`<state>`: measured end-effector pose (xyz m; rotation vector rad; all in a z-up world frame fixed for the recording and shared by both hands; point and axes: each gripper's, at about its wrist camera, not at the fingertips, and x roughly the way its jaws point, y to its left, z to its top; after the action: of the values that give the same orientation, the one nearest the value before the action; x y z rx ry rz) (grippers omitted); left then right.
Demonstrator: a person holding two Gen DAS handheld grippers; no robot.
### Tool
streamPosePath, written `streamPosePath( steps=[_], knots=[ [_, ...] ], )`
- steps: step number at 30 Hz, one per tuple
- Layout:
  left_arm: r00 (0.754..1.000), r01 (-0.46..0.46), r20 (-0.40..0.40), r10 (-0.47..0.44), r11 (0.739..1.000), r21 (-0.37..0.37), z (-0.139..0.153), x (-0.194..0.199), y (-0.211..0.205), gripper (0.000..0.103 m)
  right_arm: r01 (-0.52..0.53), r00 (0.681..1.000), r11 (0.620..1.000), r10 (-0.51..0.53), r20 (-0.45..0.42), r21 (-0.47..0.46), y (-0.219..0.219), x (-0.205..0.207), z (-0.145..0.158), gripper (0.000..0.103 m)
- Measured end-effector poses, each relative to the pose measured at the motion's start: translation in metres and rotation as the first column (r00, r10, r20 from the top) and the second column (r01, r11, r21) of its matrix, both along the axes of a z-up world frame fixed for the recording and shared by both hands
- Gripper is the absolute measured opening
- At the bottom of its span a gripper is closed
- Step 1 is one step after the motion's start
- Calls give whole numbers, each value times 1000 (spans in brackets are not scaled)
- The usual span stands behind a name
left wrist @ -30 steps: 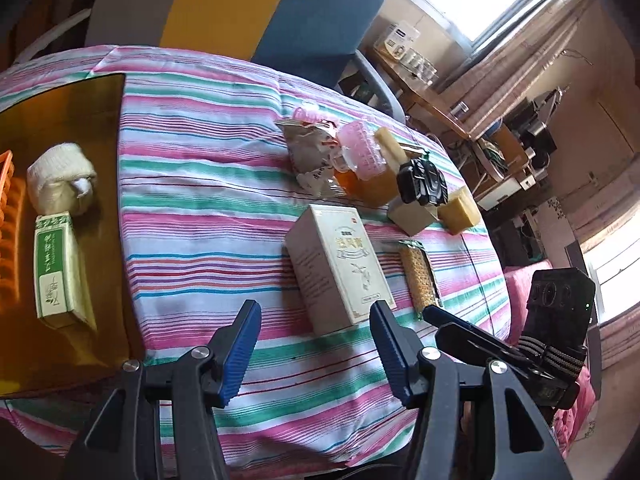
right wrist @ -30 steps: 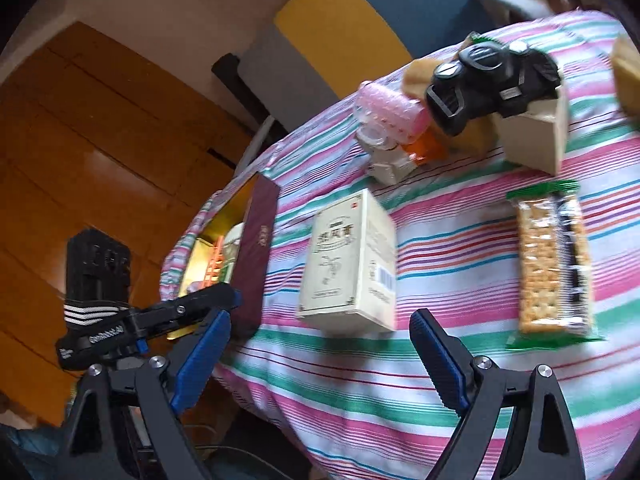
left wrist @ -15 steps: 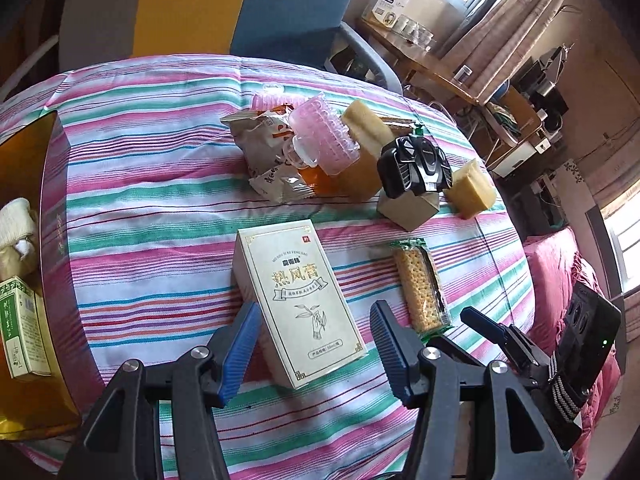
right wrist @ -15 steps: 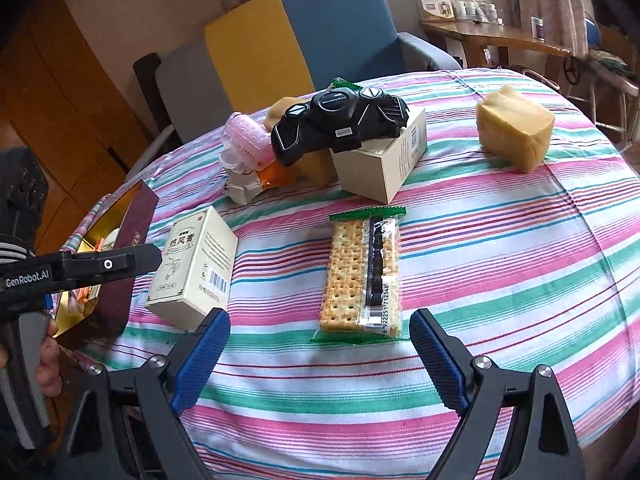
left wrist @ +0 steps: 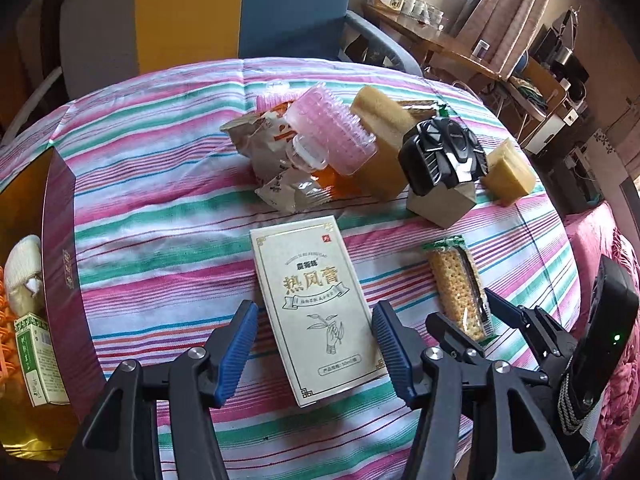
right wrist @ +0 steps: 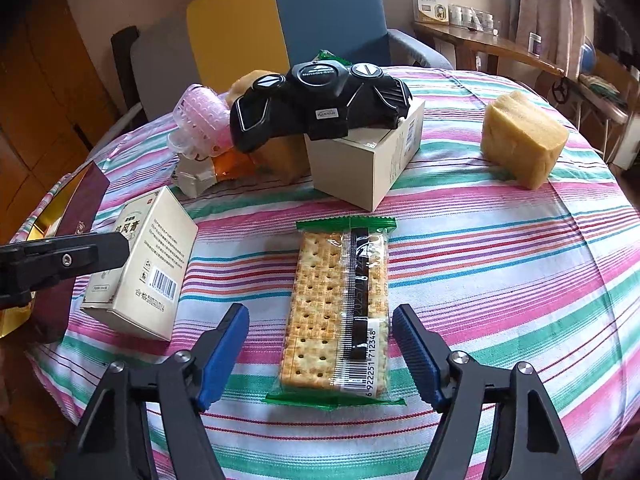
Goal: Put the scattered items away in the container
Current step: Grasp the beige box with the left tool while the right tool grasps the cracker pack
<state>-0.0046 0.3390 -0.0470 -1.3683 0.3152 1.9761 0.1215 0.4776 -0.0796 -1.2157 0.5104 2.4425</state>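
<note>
The left tongs (left wrist: 316, 354) are opening astride a cream ointment box (left wrist: 316, 308) with gold lettering, pads seemingly clear. The right tongs (right wrist: 322, 354) are closing around a green-edged cracker packet (right wrist: 340, 312), not touching. The gold-lined container (left wrist: 60, 280) sits at the worktop's (left wrist: 160, 208) left edge.

Tablecloth (right wrist: 500, 248): striped pink, green and white, covering the table.
Chair (right wrist: 280, 20): grey, yellow and blue back, behind the table.
Side table (right wrist: 488, 44): wooden, holding small white jars.
</note>
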Motion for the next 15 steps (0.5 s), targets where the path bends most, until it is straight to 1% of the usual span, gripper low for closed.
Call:
streamPosePath(
  steps=[2,7,9,10,12,13,15],
  knots=[
    [1000,4,-12,-4,1000,5,-1,1,-2,63,-1,1000,1000,1,3,1,0,0,0,76],
    [999,33,-7,-33,999,6,-1,1,3,63,-1,1000,1000,1,6,9,0,-1,-1,76],
    [1000,28,-13,-28,1000,-7,1,1,5,63,-3,1000,1000,3,9,19,-2,-1,-2,76],
    [1000,24,-17,-24,1000,-12,2,1,6,61,-3,1000,1000,3,11,23,-2,-1,-2,76],
    [999,22,-25,-22,1000,-3,8,1,7,61,3,1000,1000,-3,11,19,-2,-2,-2,76],
    [999,22,-32,-22,1000,-7,9,1,9,61,8,1000,1000,-8,7,9,-1,-1,-1,76],
    [999,29,-32,-30,999,-40,8,1,14,61,19,1000,1000,-19,-3,-11,1,0,0,76]
  ],
)
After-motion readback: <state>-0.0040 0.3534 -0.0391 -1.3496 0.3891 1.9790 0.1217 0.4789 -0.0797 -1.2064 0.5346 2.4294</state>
